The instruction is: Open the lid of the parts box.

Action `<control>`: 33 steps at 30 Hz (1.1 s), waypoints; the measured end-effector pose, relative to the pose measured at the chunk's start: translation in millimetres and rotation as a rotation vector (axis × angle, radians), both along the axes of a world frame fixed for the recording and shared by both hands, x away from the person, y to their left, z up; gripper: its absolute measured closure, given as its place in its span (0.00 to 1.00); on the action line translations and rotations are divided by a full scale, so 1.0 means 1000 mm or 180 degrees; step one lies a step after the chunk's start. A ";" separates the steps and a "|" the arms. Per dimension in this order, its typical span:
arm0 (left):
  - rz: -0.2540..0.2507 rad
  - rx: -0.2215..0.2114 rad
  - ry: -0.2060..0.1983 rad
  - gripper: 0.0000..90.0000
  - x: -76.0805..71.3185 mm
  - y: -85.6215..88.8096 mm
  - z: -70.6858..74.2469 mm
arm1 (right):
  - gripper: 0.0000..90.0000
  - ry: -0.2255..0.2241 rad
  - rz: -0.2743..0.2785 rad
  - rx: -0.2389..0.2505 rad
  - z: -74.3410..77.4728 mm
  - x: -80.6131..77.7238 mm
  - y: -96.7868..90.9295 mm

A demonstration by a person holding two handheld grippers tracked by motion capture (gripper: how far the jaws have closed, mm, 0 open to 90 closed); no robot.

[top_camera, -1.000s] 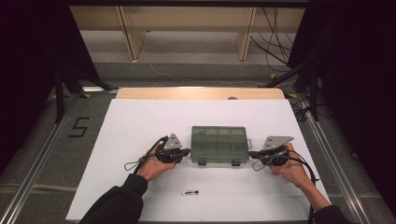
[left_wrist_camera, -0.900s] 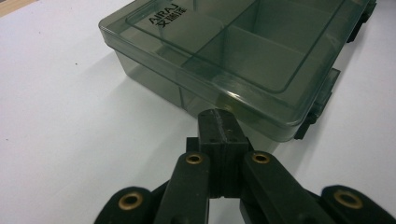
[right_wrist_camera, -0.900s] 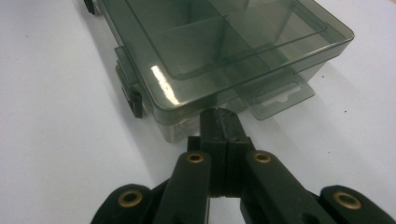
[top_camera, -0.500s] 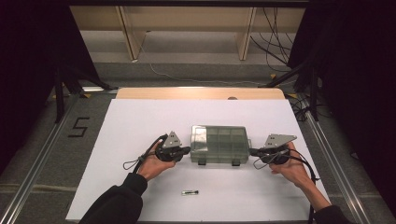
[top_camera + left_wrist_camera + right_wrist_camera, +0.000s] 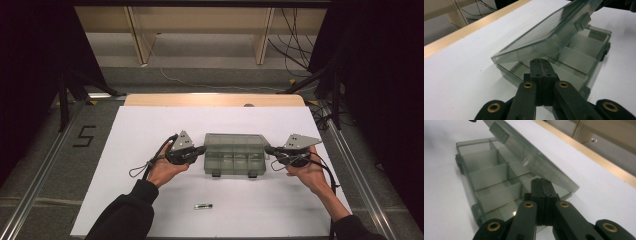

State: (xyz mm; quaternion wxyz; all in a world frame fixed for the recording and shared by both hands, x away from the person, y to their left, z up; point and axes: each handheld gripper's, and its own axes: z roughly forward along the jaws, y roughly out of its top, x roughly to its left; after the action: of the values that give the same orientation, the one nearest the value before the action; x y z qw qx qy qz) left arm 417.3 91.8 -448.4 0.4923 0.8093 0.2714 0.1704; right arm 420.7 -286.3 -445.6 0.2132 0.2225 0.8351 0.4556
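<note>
Translucent grey compartment box (image 5: 234, 157) resting near the middle of the white counter (image 5: 140, 135), between the two hands. Hinged lid (image 5: 549, 32) raised at a slant, lifted along the near edge and hinged at the far edge, compartments and dividers (image 5: 490, 176) visible beneath it. Two latches (image 5: 216, 173) on the near wall of the box, hanging free.

Left gripper (image 5: 200, 150) just at the left end of the box, jaws pressed fully together with nothing between them; in the left gripper view, closed jaw tips (image 5: 541, 65) tucked under the lid's left edge, against the box's end wall. Right gripper (image 5: 267, 149) mirrored at the right end, jaws likewise fully together and holding nothing; in the right gripper view, closed tips (image 5: 541, 184) under the lid's right edge. Exact contact of tips with the lid's underside not clear in either view.

Small dark cylindrical object (image 5: 203, 206) lying on the counter nearer the person, well apart from the box. Black numeral five (image 5: 83, 136) marked on the grey floor left of the counter.
</note>
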 end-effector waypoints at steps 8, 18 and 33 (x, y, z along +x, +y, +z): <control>0.0064 -0.0036 -0.0061 0.99 0.007 -0.002 0.009 | 1.00 -0.0149 -0.0078 0.0087 0.003 0.006 0.003; 0.0148 -0.0024 -0.0186 0.99 0.011 -0.008 0.017 | 1.00 -0.0322 -0.0184 0.0136 0.007 0.012 0.007; 0.0164 -0.0041 -0.0237 0.99 0.017 -0.010 0.026 | 1.00 -0.0279 -0.0238 0.0207 0.006 0.016 0.008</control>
State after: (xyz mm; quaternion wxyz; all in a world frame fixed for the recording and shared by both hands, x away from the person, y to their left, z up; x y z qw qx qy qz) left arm 434.1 81.5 -422.8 0.5027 0.7920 0.2747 0.2112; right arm 436.9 -278.3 -440.0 0.2591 0.2401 0.8009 0.4836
